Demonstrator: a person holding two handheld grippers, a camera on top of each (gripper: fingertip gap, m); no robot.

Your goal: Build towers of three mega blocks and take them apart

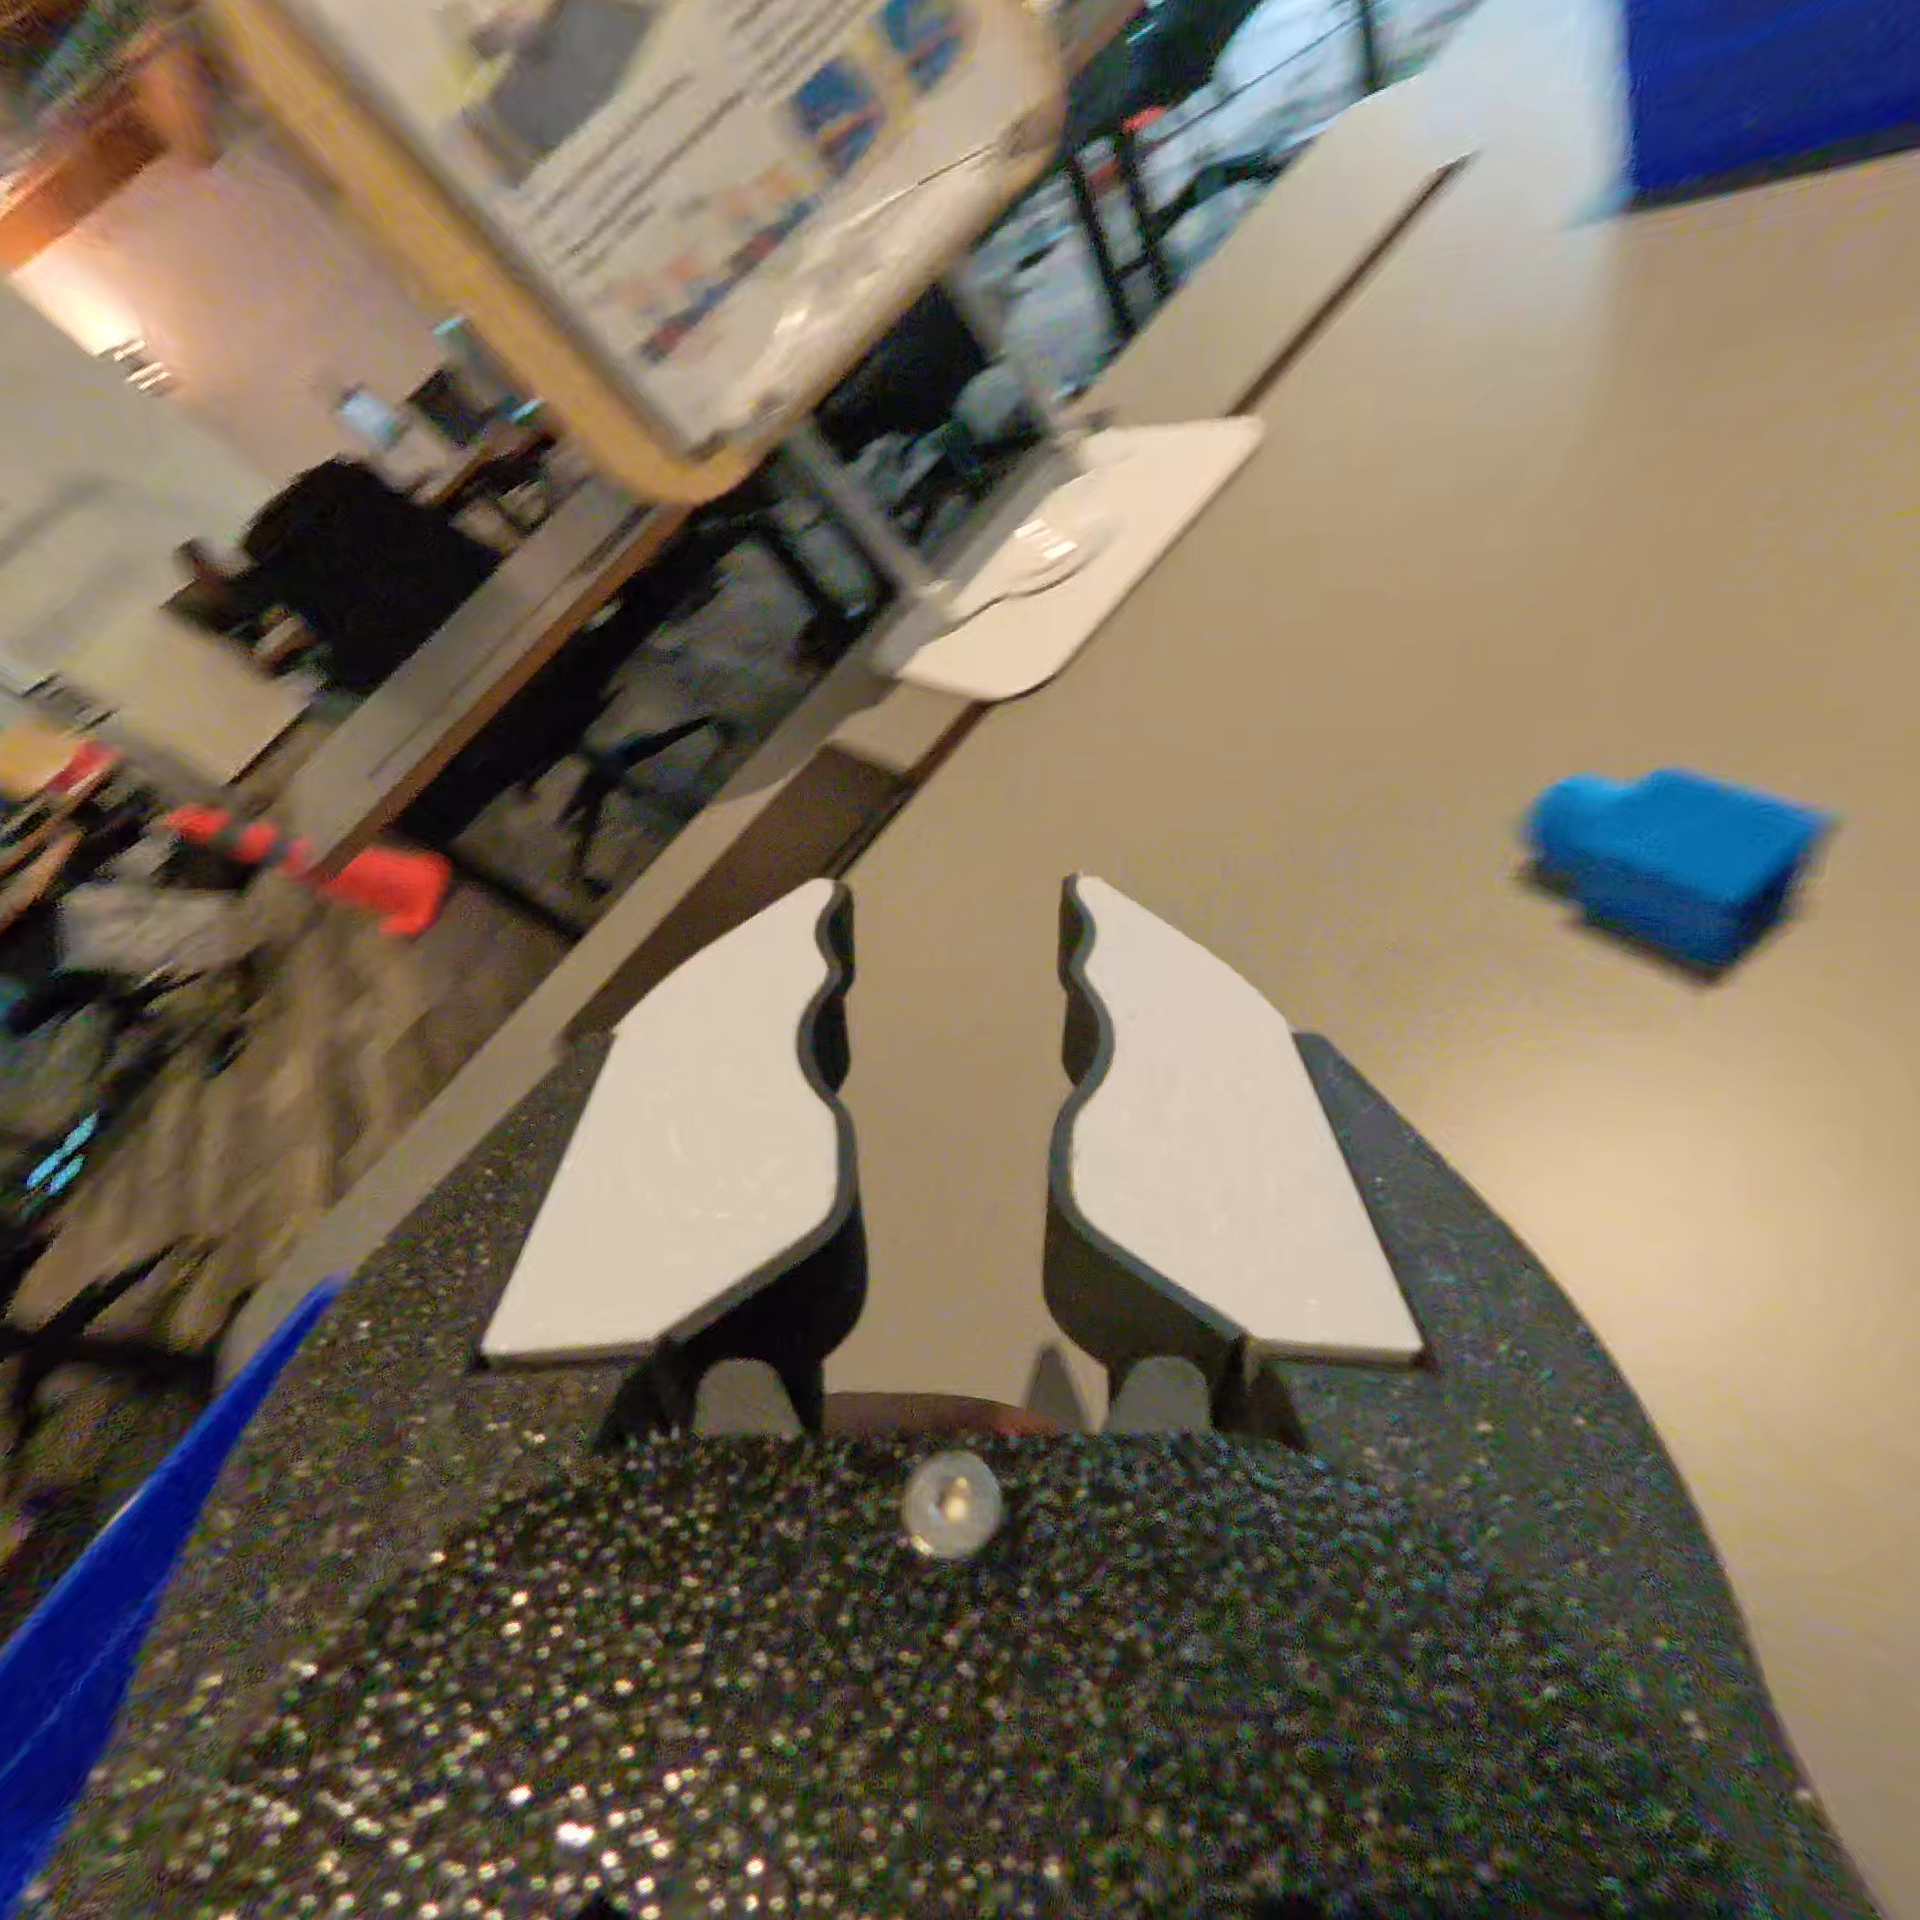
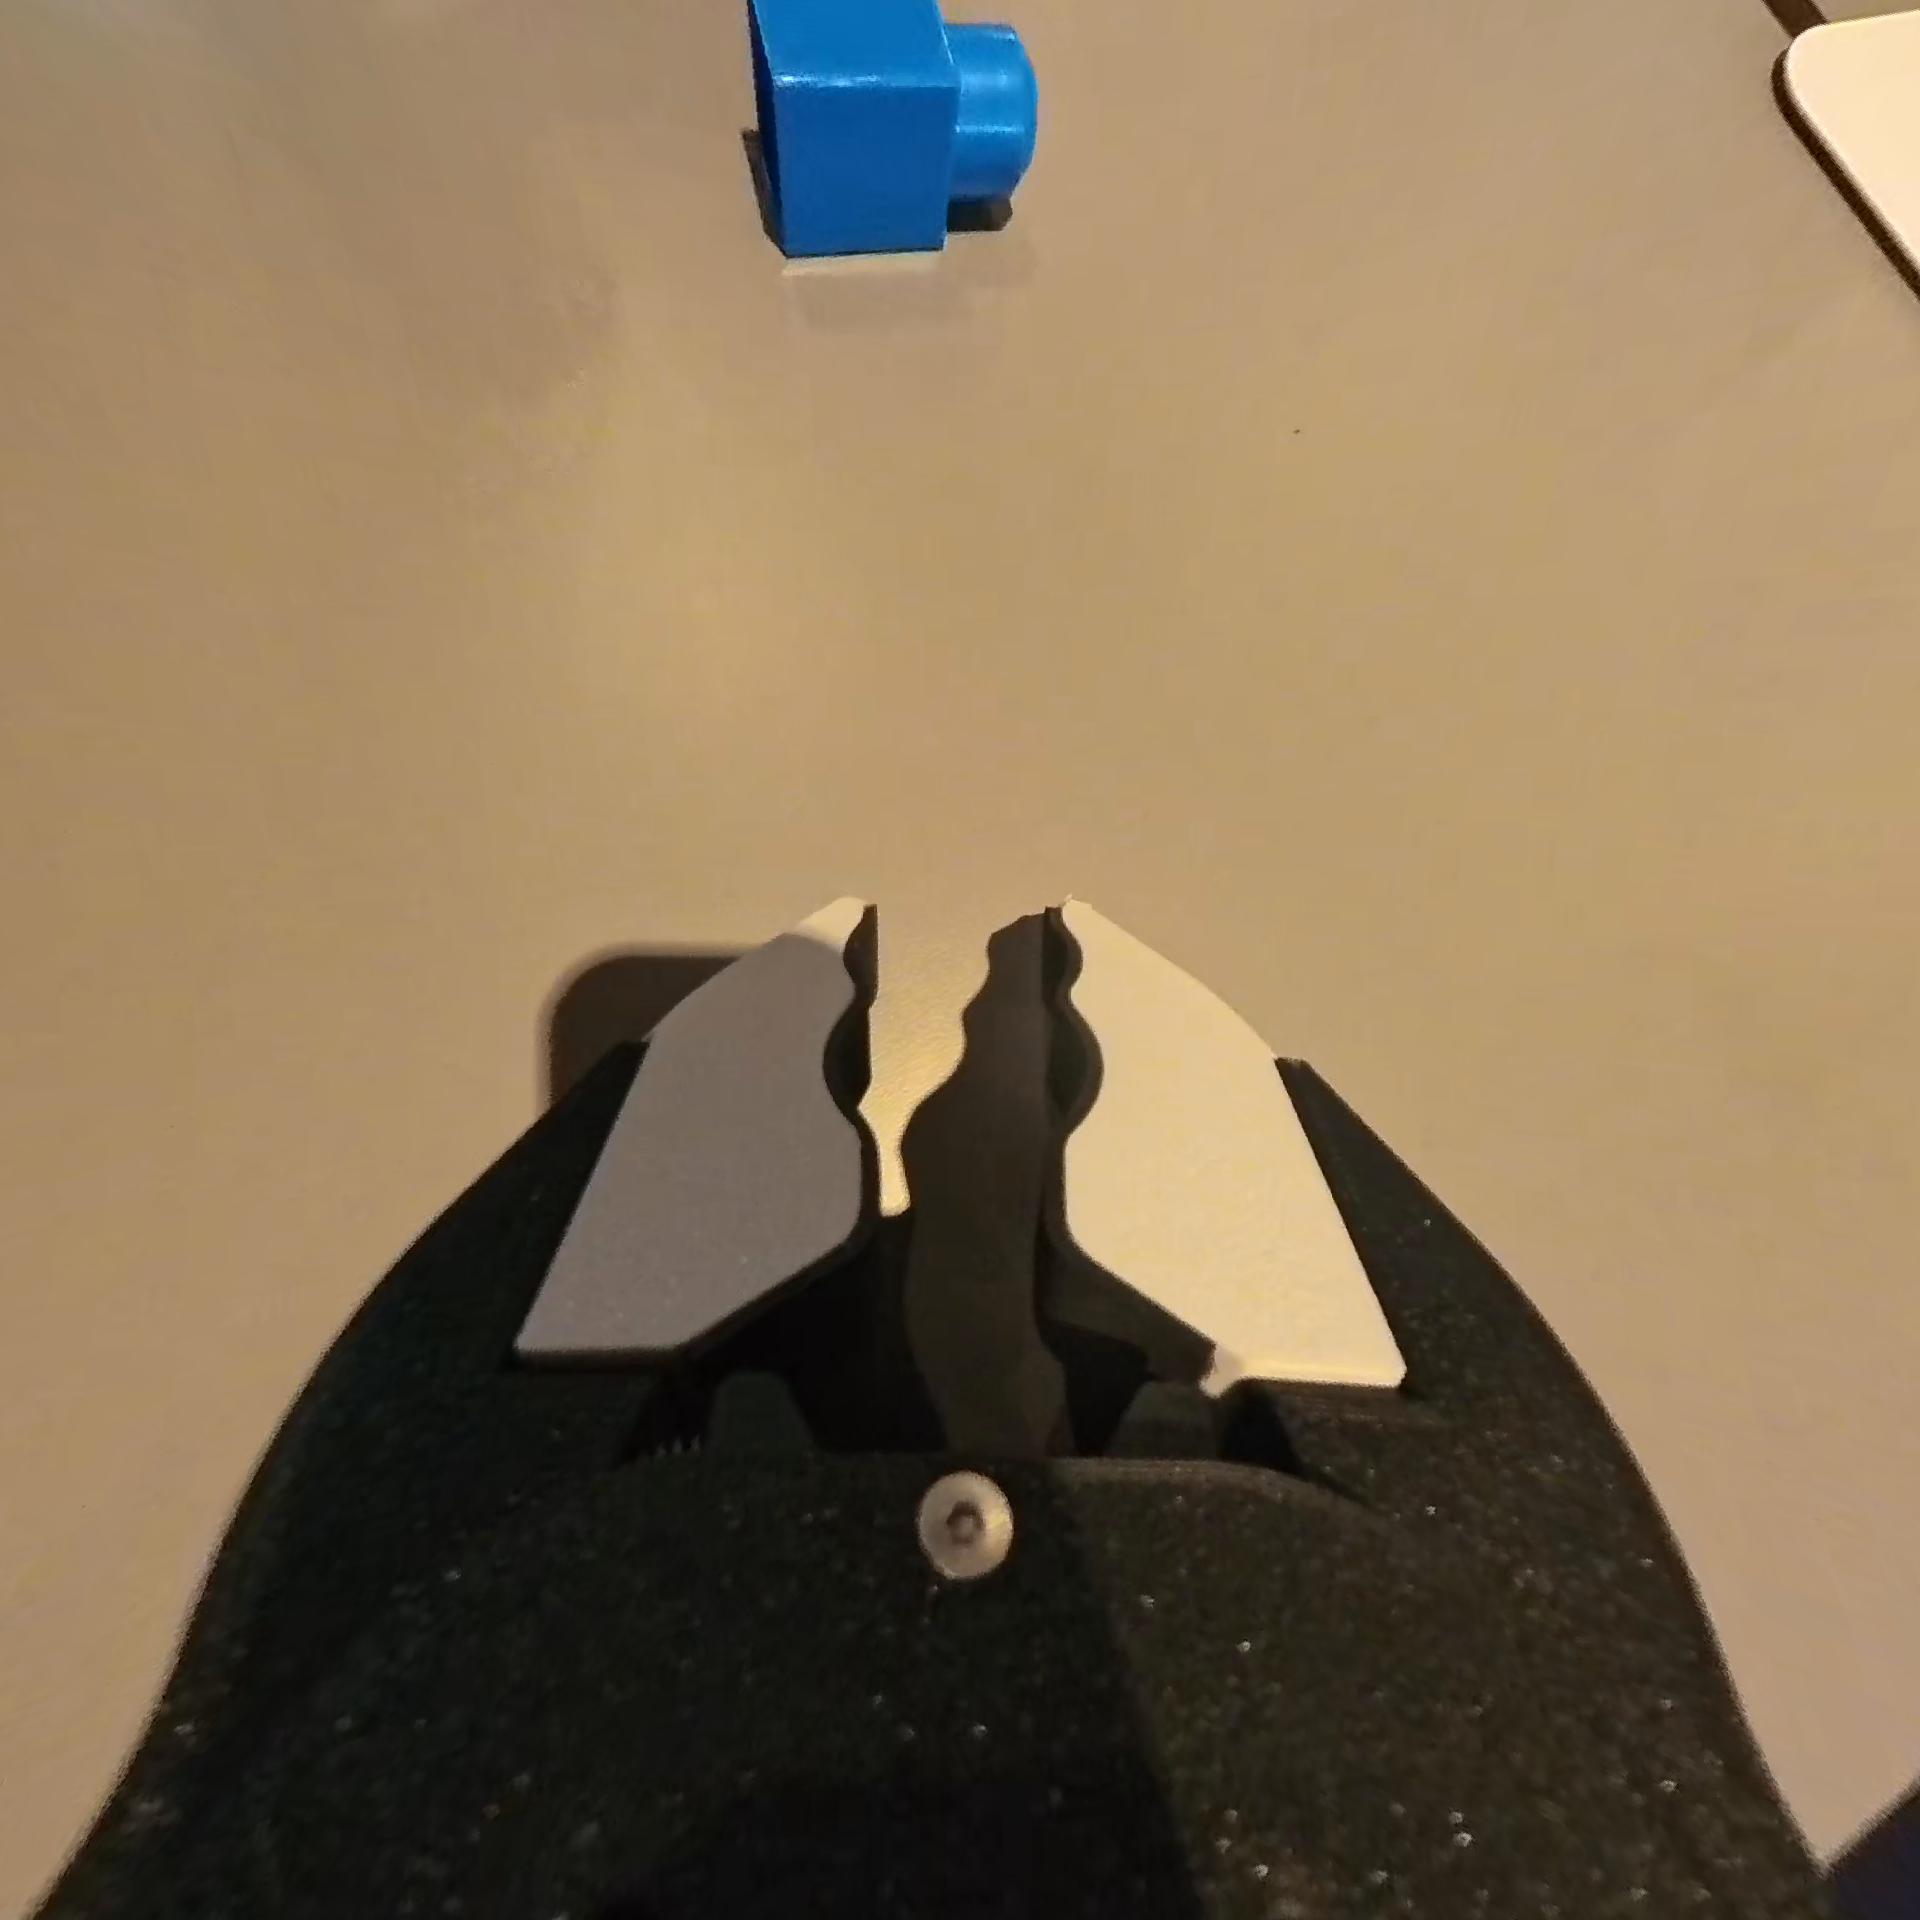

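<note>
A single blue mega block (image 1: 1673, 862) lies on its side on the beige table, to the right of and beyond my left gripper (image 1: 956, 904). The left gripper is open and empty, held above the table near its left edge, and the view is tilted and blurred. In the right wrist view the same blue block (image 2: 883, 135) lies at the top of the frame, its stud pointing right, well ahead of my right gripper (image 2: 966, 914). The right gripper is open with a narrow gap, empty, low over the table. No other blocks show.
A white board or tray (image 1: 1081, 551) lies at the table's far edge; its corner shows in the right wrist view (image 2: 1860, 135). A blue object (image 1: 1766, 83) sits at the far right. Beyond the table's left edge (image 1: 727, 883) are desks, chairs and a poster board. Some 35 centimeters of space lies between my two pairs of fingers. The single blue mega block (image 1: 1673, 862) lies around 15 centimeters away from my left fingertips.
</note>
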